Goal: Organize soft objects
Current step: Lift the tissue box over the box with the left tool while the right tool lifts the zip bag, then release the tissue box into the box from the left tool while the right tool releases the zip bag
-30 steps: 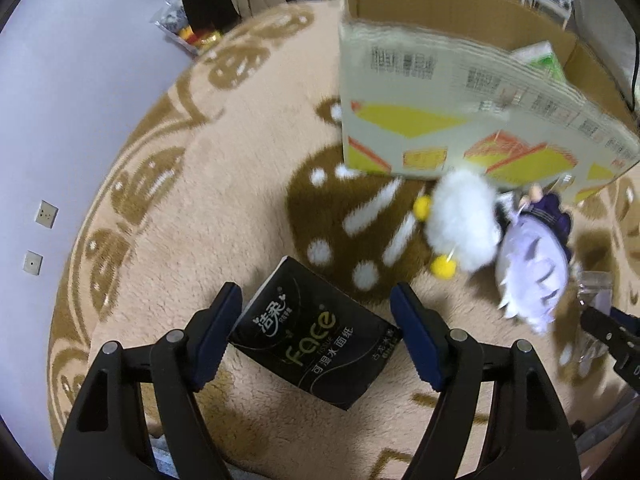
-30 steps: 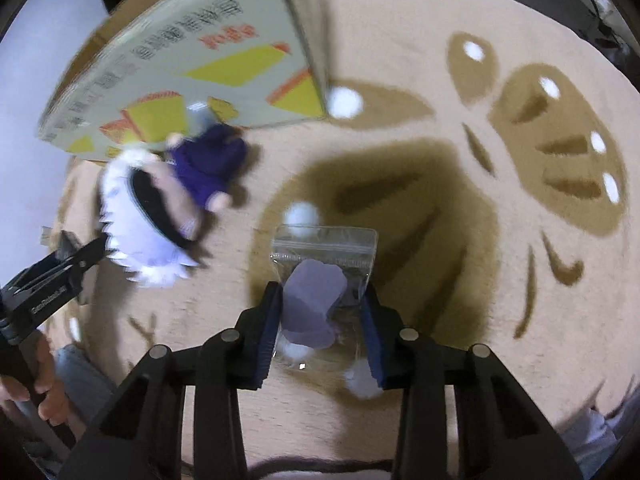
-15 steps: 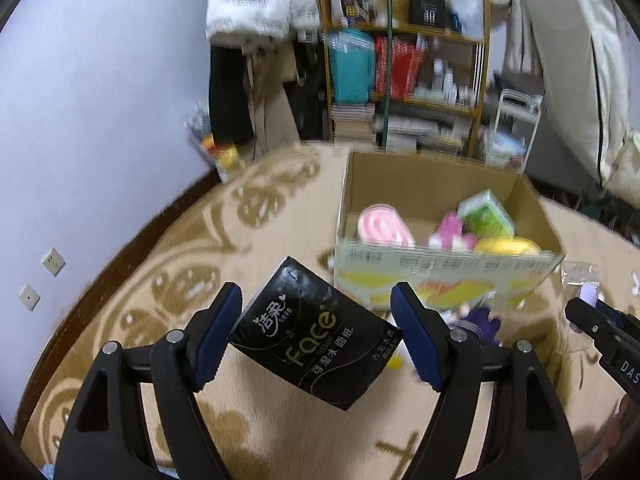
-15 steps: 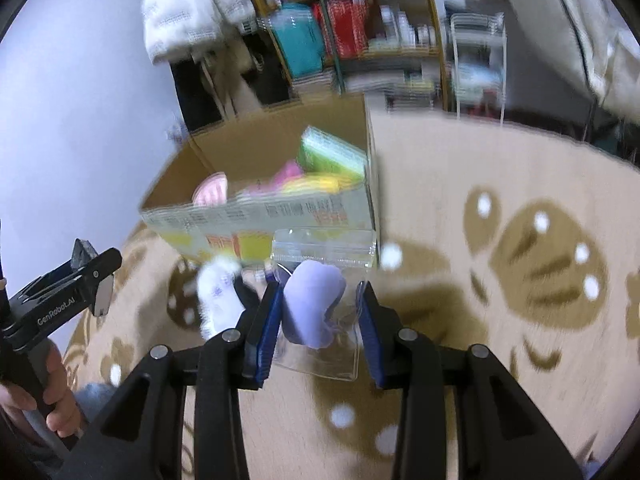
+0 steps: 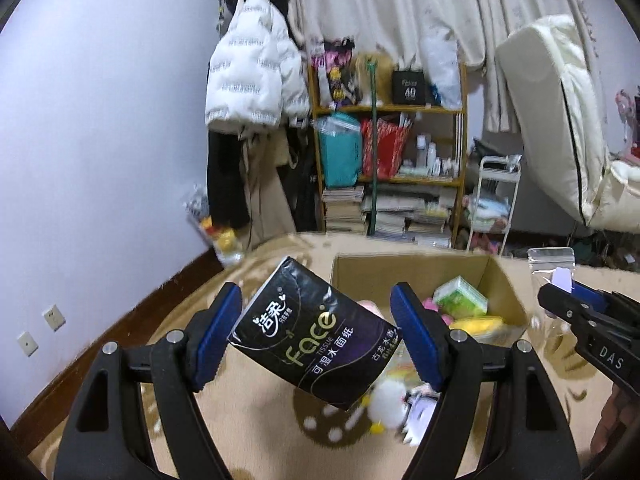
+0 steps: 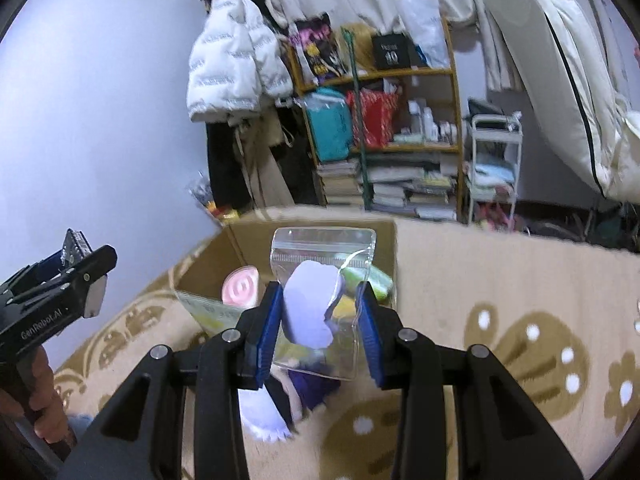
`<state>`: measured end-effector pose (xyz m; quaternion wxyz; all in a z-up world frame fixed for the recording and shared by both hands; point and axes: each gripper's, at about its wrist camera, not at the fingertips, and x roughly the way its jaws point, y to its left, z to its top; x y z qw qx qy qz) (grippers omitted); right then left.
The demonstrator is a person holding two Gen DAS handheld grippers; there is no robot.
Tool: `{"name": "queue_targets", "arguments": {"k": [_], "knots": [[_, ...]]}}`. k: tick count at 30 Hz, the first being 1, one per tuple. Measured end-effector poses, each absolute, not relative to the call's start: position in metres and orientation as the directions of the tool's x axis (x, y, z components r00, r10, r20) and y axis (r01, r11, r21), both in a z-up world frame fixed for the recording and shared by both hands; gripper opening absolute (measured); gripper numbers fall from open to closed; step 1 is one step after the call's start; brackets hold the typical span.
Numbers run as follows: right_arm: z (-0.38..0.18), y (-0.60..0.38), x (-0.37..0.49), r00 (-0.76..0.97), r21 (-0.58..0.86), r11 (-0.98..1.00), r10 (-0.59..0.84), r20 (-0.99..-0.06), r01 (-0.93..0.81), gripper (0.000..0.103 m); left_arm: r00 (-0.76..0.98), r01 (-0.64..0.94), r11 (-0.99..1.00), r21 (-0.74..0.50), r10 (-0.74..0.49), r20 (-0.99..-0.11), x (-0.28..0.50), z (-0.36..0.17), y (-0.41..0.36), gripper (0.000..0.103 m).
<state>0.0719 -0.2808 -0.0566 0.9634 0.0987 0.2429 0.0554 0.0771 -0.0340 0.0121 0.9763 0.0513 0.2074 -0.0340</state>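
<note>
The left gripper (image 5: 318, 336) is clamped on a black tissue pack (image 5: 314, 336), which sits tilted between its jaws, raised off the carpet (image 5: 248, 420). The right gripper (image 6: 318, 328) is clamped on a clear zip bag (image 6: 320, 300) holding a lilac piece, upright between its jaws. Beyond both jaws stands an open cardboard box (image 5: 408, 270) with soft things inside. Below the jaws, plush toys (image 5: 386, 404) lie on the carpet before the box.

Black tissue pack (image 5: 316, 334); seemingly lilac pouch (image 6: 310, 306).
</note>
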Motion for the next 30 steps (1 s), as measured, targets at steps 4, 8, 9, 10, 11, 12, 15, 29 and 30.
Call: {"name": "queue_targets", "arguments": {"k": [4,8,9,10,11,12,15,29,30], "knots": [[-0.034,-0.281,0.086,0.899,0.208,0.974,0.168,-0.405,-0.089,0.039,0.934,0.101,0.99,0.097,-0.061,-0.351,0.084,0.031,-0.039,0.076],[-0.019,-0.28,0.1,0.913,0.171,0.98,0.159,-0.375,-0.101,0.039,0.95,0.105,0.988,0.11,-0.067,-0.306,0.096,0.046,-0.044,0.076],[-0.017,-0.28,0.103,0.915,0.173,0.98,0.16,-0.371,-0.101,0.039,0.952,0.097,0.988,0.116,-0.059,-0.3,0.1,0.048,-0.046,0.076],[-0.017,-0.281,0.106,0.916,0.18,0.978,0.164,-0.367,-0.103,0.039,0.953,0.09,0.989,0.121,-0.05,-0.297,0.103,0.049,-0.048,0.077],[-0.016,-0.282,0.109,0.917,0.188,0.977,0.167,-0.363,-0.104,0.039,0.953,0.083,0.989,0.126,-0.042,-0.301,0.11,0.049,-0.049,0.077],[-0.018,-0.283,0.113,0.918,0.197,0.975,0.172,-0.359,-0.105,0.039,0.95,0.084,0.988,0.128,-0.041,-0.309,0.115,0.047,-0.05,0.077],[-0.029,-0.281,0.12,0.917,0.189,0.976,0.171,-0.361,-0.107,0.04,0.941,0.098,0.987,0.124,-0.051,-0.334,0.129,0.037,-0.051,0.077],[-0.086,-0.284,0.158,0.859,0.22,0.969,0.208,-0.467,-0.115,0.04,0.86,0.174,0.98,0.094,-0.104,-0.5,0.178,-0.027,-0.067,0.077],[-0.088,-0.284,0.159,0.857,0.222,0.969,0.206,-0.473,-0.11,0.04,0.855,0.181,0.978,0.101,-0.106,-0.507,0.179,-0.03,-0.069,0.077]]}}
